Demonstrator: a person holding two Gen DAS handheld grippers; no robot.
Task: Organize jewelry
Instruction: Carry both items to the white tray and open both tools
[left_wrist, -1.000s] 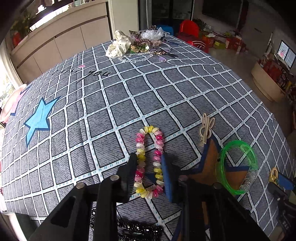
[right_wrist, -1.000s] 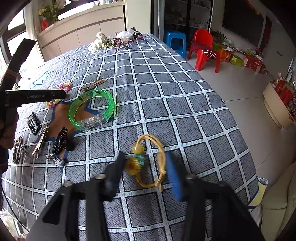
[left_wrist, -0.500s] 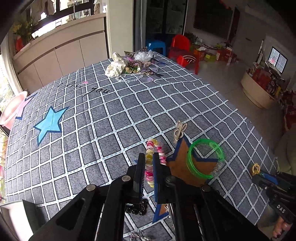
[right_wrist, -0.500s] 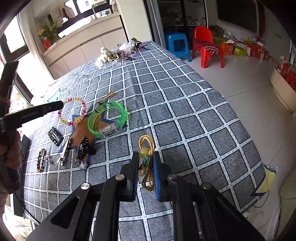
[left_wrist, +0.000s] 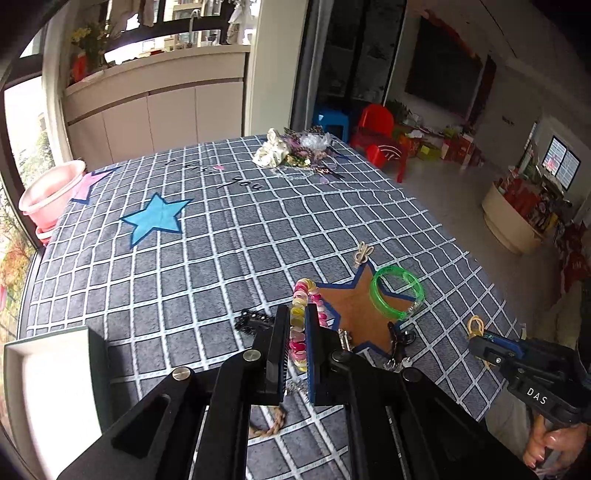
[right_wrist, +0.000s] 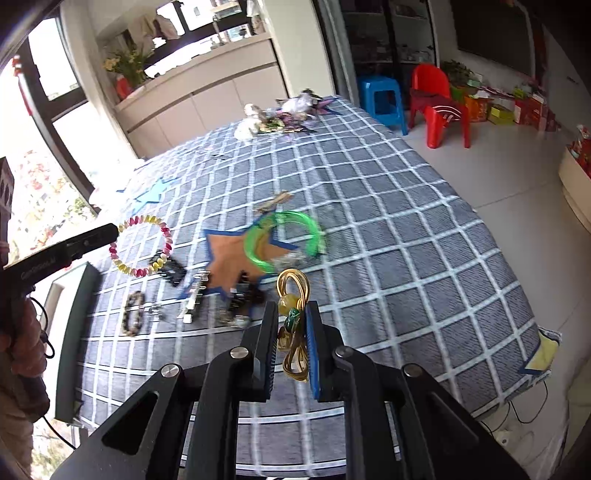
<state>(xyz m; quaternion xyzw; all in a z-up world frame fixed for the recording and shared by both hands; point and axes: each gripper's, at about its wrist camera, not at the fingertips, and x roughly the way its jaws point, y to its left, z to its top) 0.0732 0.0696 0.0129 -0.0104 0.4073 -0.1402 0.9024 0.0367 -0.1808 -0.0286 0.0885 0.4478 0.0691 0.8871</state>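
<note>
My left gripper (left_wrist: 295, 314) is shut on a pink, yellow and white bead bracelet (left_wrist: 303, 291), held above the grey checked cloth. The right wrist view shows that bracelet (right_wrist: 142, 245) hanging as a full ring from the left gripper (right_wrist: 112, 233). My right gripper (right_wrist: 291, 314) is shut on a gold cord bracelet (right_wrist: 292, 286) with a yellow and a green bead, also lifted off the cloth. In the left wrist view the right gripper (left_wrist: 480, 341) sits at the right with the gold cord (left_wrist: 475, 325) at its tip. A green bangle (left_wrist: 397, 291) lies on a brown star (left_wrist: 354, 314).
A dark-rimmed, white-lined box (left_wrist: 55, 369) stands at the near left table edge. Black clips (right_wrist: 170, 271), a braided bracelet (right_wrist: 133, 317) and metal clips (right_wrist: 194, 299) lie around the star. A pile of jewelry (left_wrist: 295, 151) sits at the far end, and a pink basin (left_wrist: 48, 195) at the far left.
Both grippers closed on their bracelets and lifted them off the cloth. The left one pulled back and rose, carrying the bead bracelet; the right one rose a little with the gold cord.
</note>
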